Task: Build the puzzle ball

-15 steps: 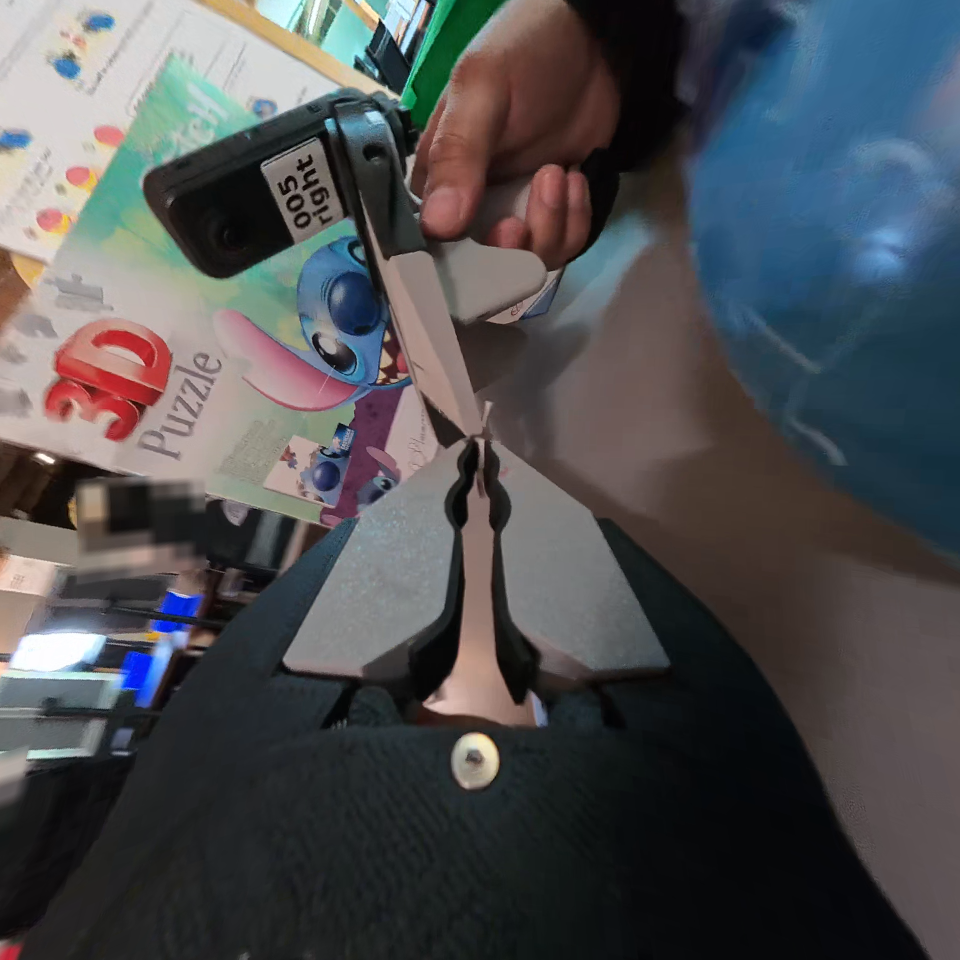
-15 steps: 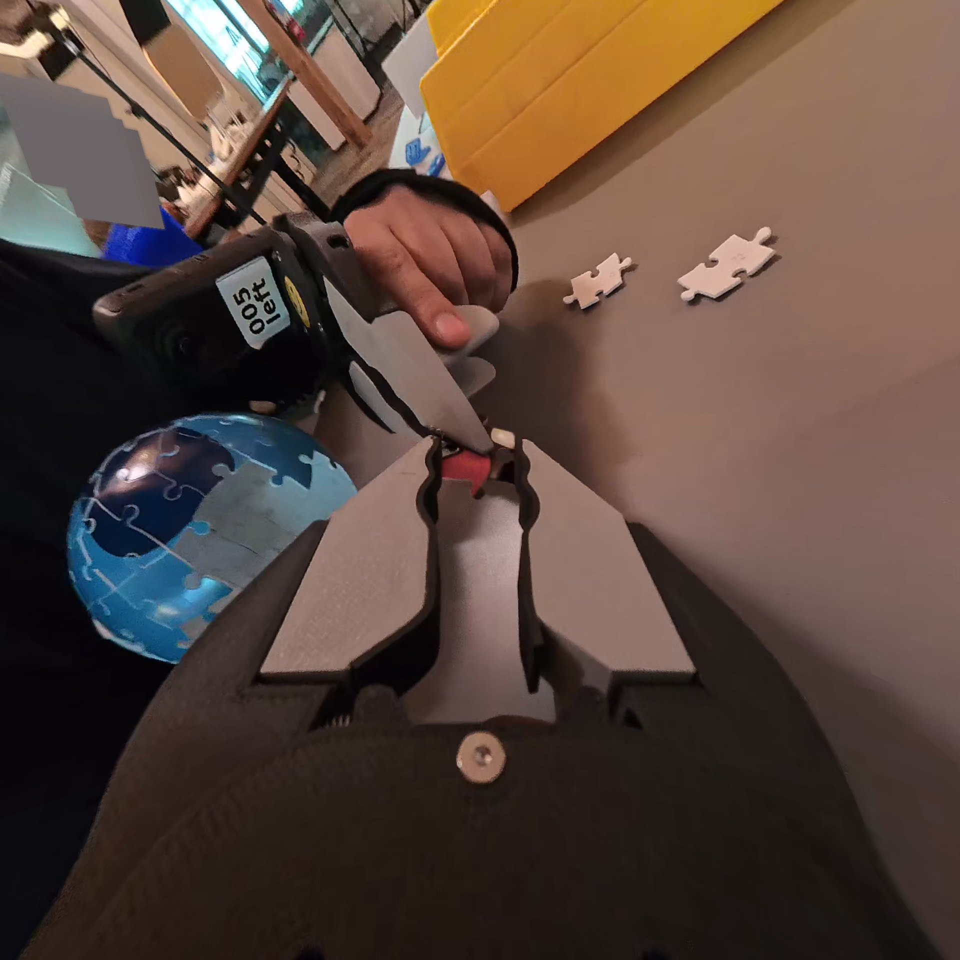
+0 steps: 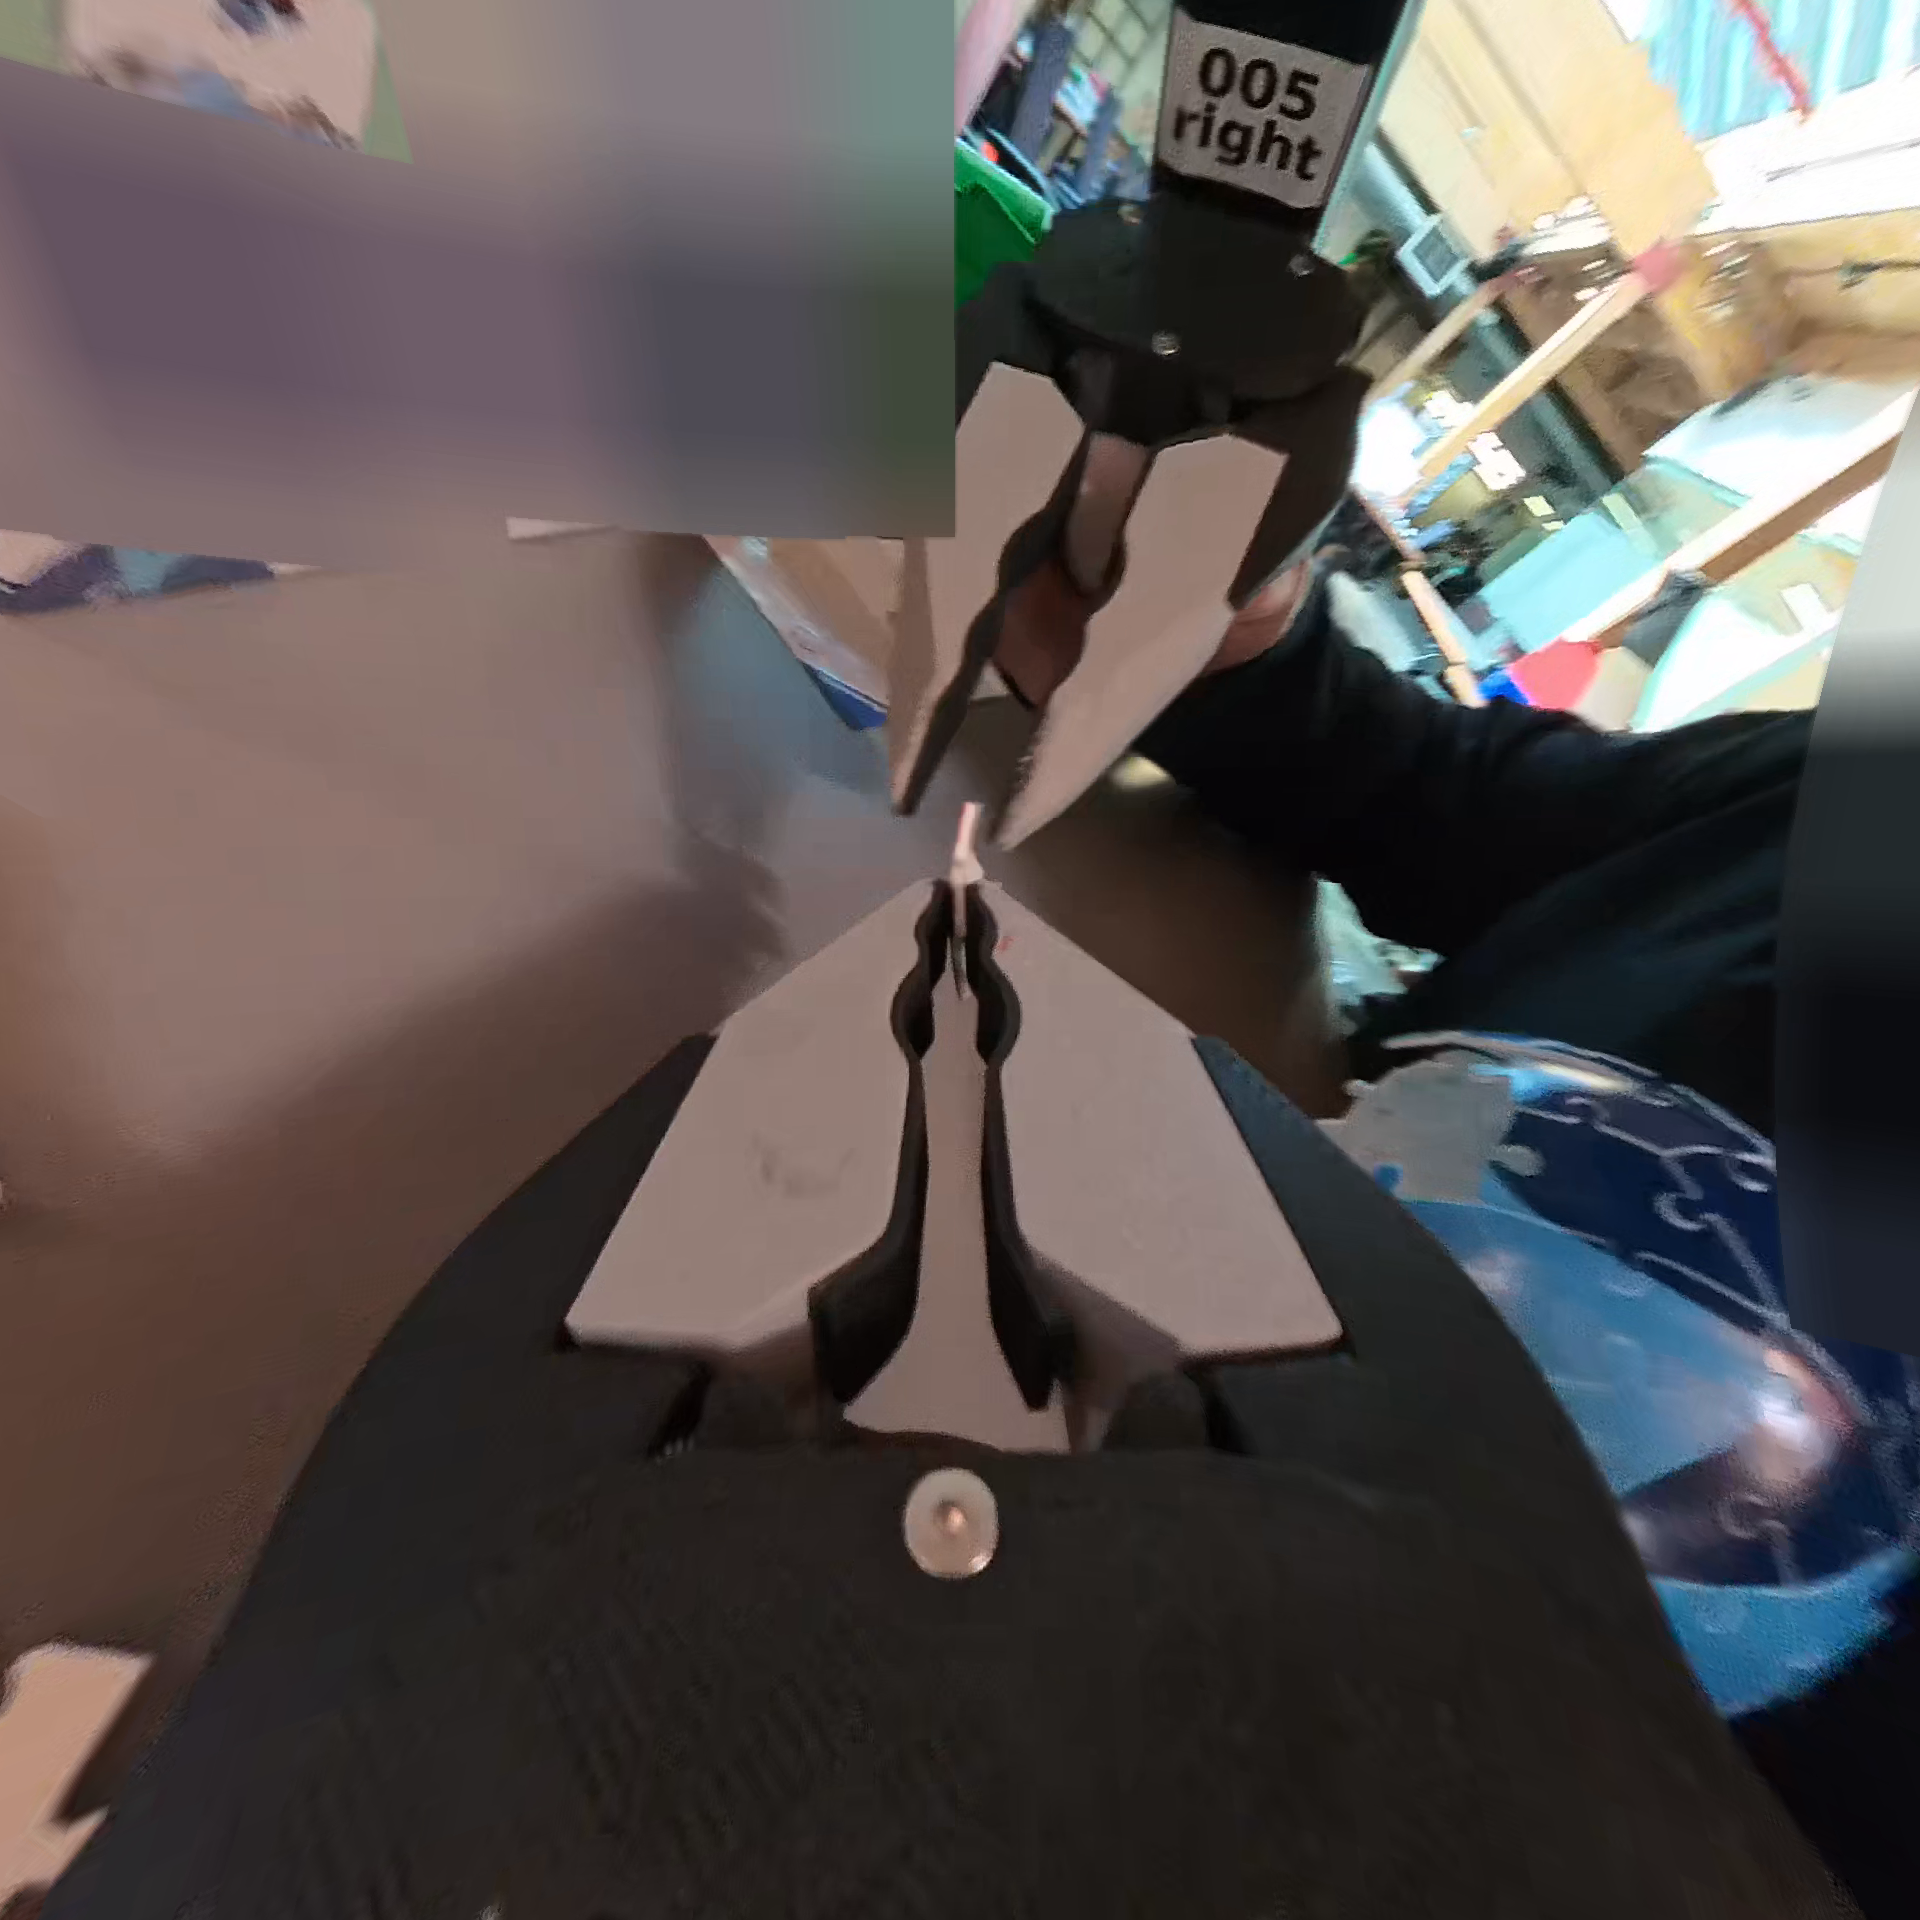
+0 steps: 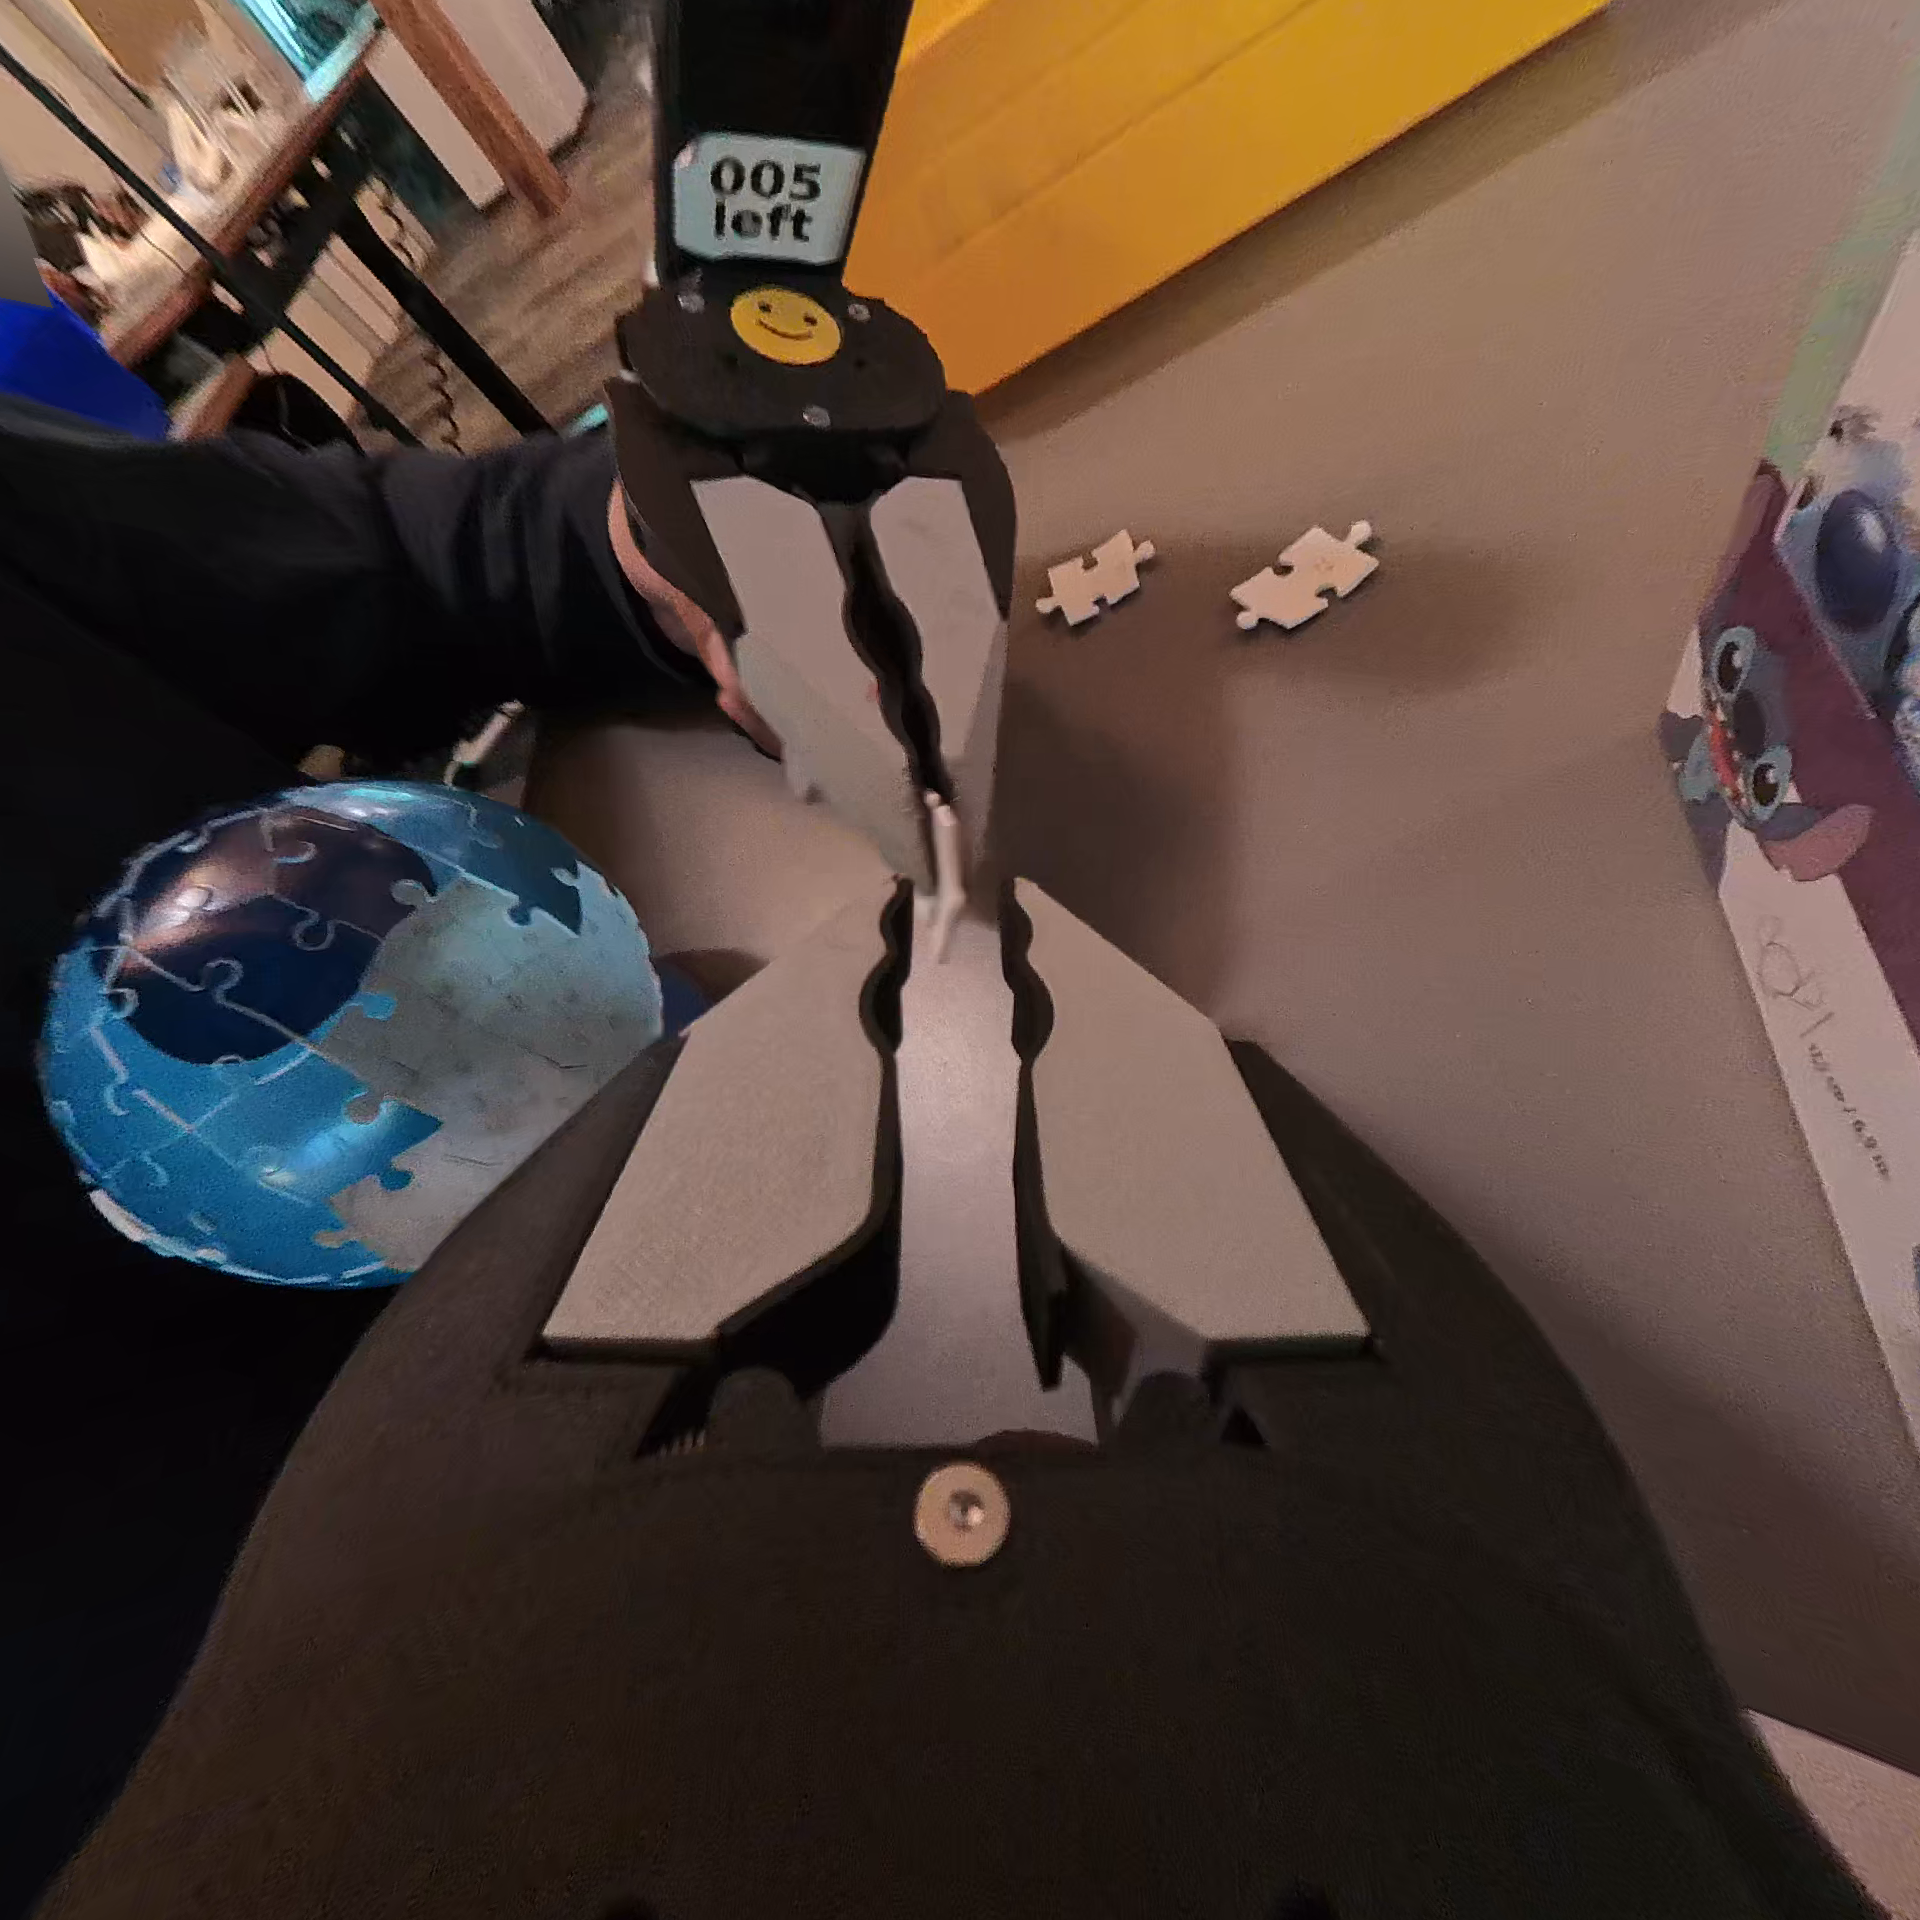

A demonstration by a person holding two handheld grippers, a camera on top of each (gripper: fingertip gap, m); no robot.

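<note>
A small white puzzle piece (image 3: 968,844) is seen edge-on, pinched between the tips of my left gripper (image 3: 961,896), which is shut on it. My right gripper (image 4: 961,899) faces the left one tip to tip and is open, its jaws on either side of the piece (image 4: 943,883) without pinching it. The left gripper (image 4: 940,831) comes in from above in the right wrist view. The partly built blue puzzle ball (image 4: 332,1039) lies to the left of my right gripper, with a grey unfilled patch. It also shows in the left wrist view (image 3: 1621,1299).
Two loose white puzzle pieces (image 4: 1096,577) (image 4: 1304,577) lie on the grey table (image 4: 1403,935) beyond the grippers. The puzzle box (image 4: 1818,779) stands at the right edge. A yellow box (image 4: 1143,156) sits at the far side. A person's dark sleeve (image 4: 312,582) reaches in from the left. Left and right tips are no more than a few centimetres apart.
Both grippers have swung round and now face each other head-on. The piece has turned edge-on and stays in the left gripper.
</note>
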